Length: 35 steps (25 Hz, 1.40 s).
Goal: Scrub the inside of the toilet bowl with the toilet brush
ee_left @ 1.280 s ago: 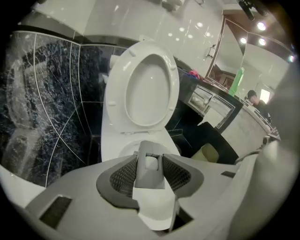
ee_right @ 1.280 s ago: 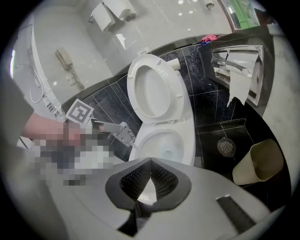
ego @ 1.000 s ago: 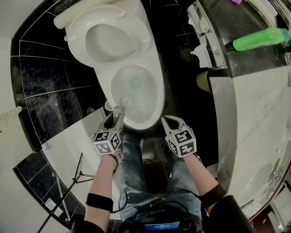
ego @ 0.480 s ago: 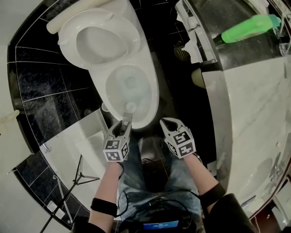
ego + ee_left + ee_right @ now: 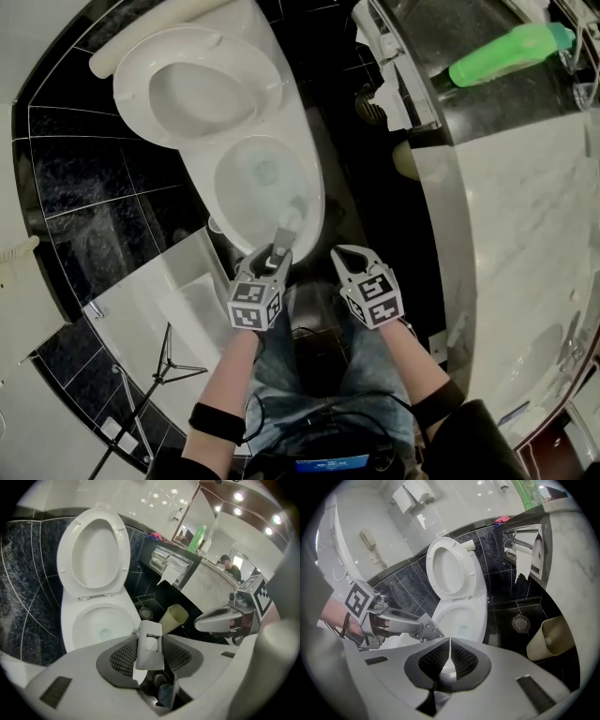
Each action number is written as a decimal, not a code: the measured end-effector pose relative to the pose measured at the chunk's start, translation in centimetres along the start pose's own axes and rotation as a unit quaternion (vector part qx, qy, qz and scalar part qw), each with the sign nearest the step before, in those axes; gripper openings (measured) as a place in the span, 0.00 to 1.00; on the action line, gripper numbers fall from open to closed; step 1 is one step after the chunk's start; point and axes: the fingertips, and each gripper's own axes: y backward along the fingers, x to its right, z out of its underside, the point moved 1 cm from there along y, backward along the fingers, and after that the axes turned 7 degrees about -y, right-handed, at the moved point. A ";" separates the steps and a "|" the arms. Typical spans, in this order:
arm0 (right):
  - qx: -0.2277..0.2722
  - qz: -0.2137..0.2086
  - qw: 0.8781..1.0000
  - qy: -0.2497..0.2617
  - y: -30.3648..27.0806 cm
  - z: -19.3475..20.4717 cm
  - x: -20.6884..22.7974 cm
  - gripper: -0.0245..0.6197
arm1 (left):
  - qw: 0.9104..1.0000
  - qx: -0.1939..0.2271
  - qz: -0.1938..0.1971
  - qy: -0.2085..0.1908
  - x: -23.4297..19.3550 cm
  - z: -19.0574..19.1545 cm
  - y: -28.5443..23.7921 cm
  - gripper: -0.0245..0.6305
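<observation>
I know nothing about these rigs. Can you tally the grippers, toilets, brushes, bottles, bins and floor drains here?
Grippers: 2, left gripper and right gripper
Toilet: 1
Toilet brush: 1
Green bottle: 1
Waste bin: 1
Floor drain: 1
Total: 7

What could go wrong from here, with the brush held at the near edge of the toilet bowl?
1. The toilet brush sits by the near rim of the toilet bowl, just ahead of the person's jeans. A hard stroke could flick water over the rim onto them.
2. The left gripper clamps only the handle's top end, so the brush might twist or slip under scrubbing pressure.
3. The right gripper, shut and empty, hangs close beside the left. A wide sweep could knock them together.
</observation>
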 end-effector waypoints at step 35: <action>0.012 0.021 0.999 -0.037 0.2 -0.3 3.0 0.04 | 0.991 0.102 -0.086 0.009 -13.1 -19.6 -9.6 0.30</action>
